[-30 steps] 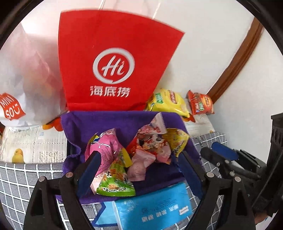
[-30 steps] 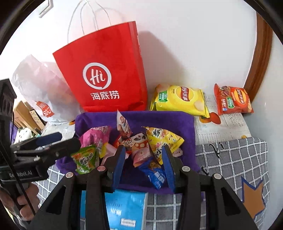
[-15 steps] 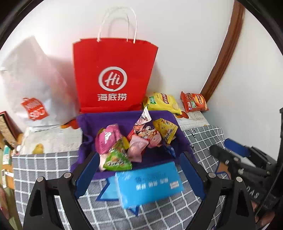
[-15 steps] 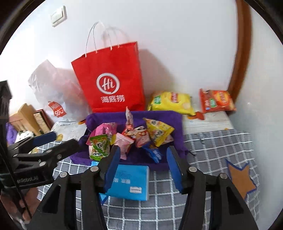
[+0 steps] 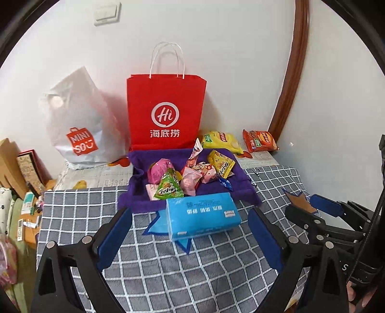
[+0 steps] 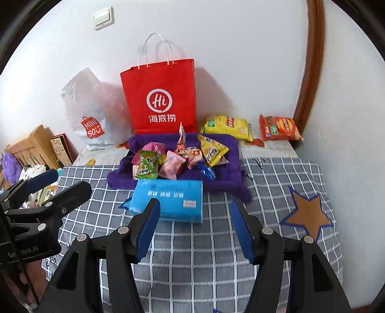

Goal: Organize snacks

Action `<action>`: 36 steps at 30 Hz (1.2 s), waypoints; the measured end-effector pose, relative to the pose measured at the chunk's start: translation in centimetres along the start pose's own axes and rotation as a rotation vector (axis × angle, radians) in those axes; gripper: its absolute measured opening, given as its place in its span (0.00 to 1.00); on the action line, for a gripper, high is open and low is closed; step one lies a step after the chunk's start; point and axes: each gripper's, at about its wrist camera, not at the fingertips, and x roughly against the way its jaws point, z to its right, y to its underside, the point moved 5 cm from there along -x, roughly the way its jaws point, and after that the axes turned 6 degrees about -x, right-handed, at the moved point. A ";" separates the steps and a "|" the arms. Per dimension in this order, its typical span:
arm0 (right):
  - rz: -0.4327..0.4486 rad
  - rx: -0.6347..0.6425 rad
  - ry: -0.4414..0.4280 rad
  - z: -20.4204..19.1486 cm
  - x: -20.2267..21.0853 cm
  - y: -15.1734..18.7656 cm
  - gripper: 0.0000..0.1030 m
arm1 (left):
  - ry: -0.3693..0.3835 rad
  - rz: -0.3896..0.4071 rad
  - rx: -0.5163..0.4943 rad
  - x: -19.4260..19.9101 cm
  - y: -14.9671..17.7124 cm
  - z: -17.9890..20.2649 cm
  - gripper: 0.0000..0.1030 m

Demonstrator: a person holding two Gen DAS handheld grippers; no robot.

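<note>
Snack packets [image 5: 190, 175] on purple cloth [image 5: 240, 190], beyond empty left hand-held gripper [image 5: 190, 237]

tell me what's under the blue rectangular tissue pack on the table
The blue rectangular tissue pack lies on the grey checked tablecloth, over a blue-edged star patch whose points stick out. The star's middle is covered. The pack's far edge meets the purple cloth.

A red paper bag [image 5: 166, 113] with white handles stands at the upper centre against the white wall. A white plastic bag [image 5: 79, 125] leans to its left. A light switch [image 5: 107, 13] sits at the upper left. A blue tissue pack [image 5: 202, 218] lies at centre on the grey checked cloth [image 5: 79, 216]. A brown star patch [image 6: 308, 214] shows at right.
</note>
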 end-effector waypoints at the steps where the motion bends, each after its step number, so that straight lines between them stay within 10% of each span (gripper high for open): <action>1: 0.005 0.003 0.011 0.0 0.5 0.4 0.63 | -0.003 0.005 0.000 0.5 0.3 0.1 0.95; 14: 0.101 -0.024 0.057 1.6 5.4 3.1 0.89 | -0.020 0.053 -0.013 5.0 2.7 2.2 0.99; 36: 0.154 -0.037 0.078 2.9 9.2 4.8 0.90 | -0.023 0.080 -0.006 7.6 3.8 3.8 0.99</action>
